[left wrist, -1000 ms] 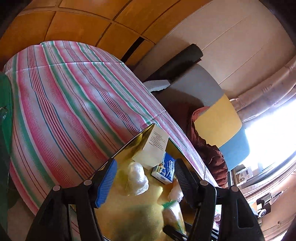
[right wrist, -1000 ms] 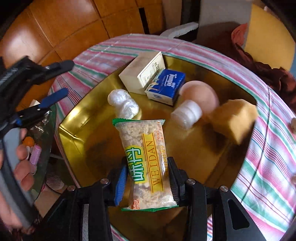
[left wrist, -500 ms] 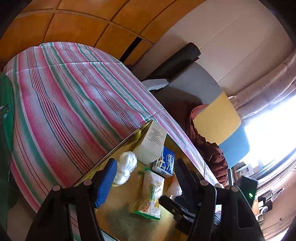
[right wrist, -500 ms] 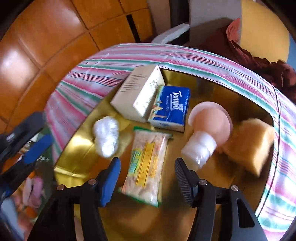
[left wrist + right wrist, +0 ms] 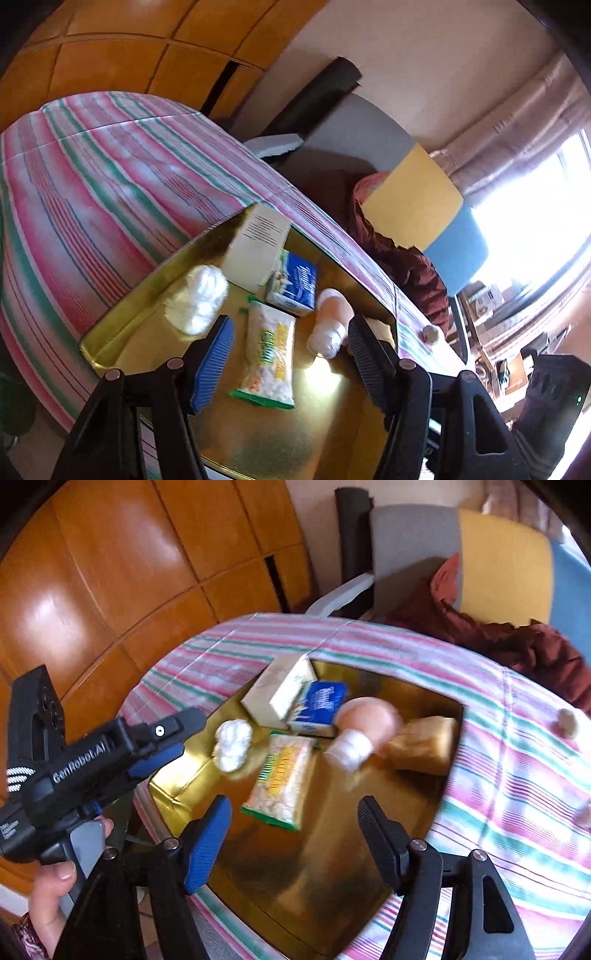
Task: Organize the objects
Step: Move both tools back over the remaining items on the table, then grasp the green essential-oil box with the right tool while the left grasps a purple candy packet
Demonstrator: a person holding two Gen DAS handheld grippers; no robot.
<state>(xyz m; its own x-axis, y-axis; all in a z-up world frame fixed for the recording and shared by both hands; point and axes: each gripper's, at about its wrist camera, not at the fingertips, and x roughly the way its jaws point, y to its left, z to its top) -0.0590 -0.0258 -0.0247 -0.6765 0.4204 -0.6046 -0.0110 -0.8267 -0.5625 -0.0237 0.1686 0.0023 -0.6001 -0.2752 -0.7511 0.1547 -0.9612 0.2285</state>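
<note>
Released a second ago, the snack packet [image 5: 281, 775] now lies in the gold tray [image 5: 177, 790] at six o'clock of the tissue pack [image 5: 320, 709]. Right gripper [image 5: 293, 840] fingers are spreading, empty; left gripper [image 5: 290, 363] fingers are spread, empty. Best to lift away slowly.

Blurred print, cut-off tray

The snack packet [image 5: 282, 777] print is smeared unreadable; the gold tray [image 5: 122, 328] runs off the bottom edge; a small round thing [image 5: 567, 722] on the cloth cannot be identified.

The left gripper [image 5: 288, 354] hangs wide open over a shiny gold tray [image 5: 122, 332]. A green-edged clear snack packet [image 5: 267, 358] lies flat between the jaws, untouched; a crumpled white plastic wad [image 5: 197, 302] sits just outside the blue jaw.
</note>
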